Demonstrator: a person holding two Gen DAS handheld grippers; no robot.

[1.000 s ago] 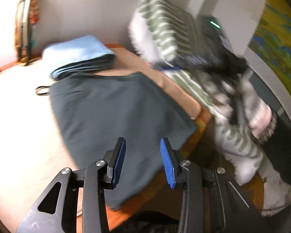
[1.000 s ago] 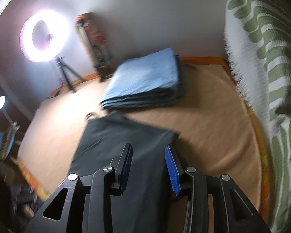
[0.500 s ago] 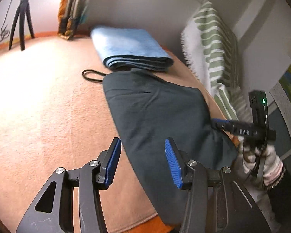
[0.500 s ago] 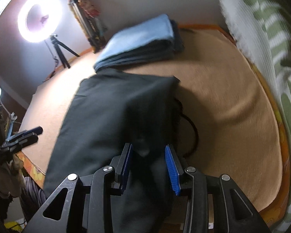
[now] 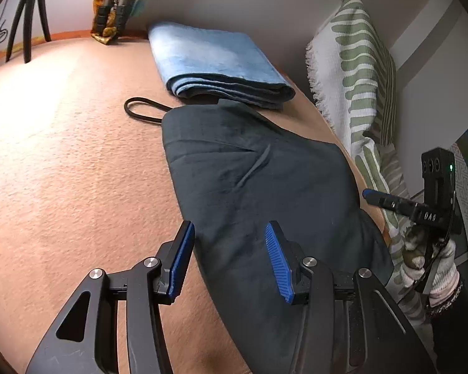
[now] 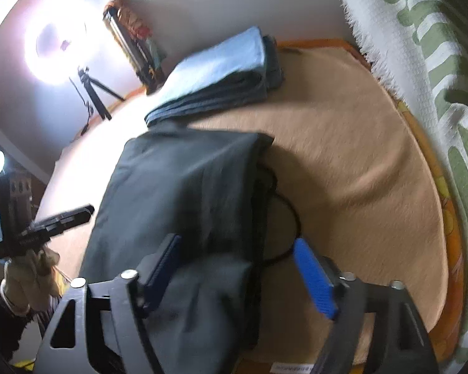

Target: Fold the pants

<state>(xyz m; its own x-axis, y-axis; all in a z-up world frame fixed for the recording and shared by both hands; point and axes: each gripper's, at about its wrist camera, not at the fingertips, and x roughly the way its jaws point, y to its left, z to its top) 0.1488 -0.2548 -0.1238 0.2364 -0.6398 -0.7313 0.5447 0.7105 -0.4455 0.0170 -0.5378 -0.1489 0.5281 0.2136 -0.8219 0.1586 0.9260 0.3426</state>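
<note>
So the dark pants (image 5: 252, 187) are lying folded on the tan bed cover (image 5: 62, 171), just in front of a folded blue towel (image 5: 215, 62), with their drawstring loop (image 5: 140, 110) poking out at one corner. My left claw (image 5: 227, 257) is spread, hovering over the near edge of the pants, nothing pinched. My right claw (image 6: 234, 274) is opening right now, with pants fabric between its pads (image 6: 312, 280) but not squeezed. A green striped blanket (image 6: 421, 46) is off to the side.
</note>
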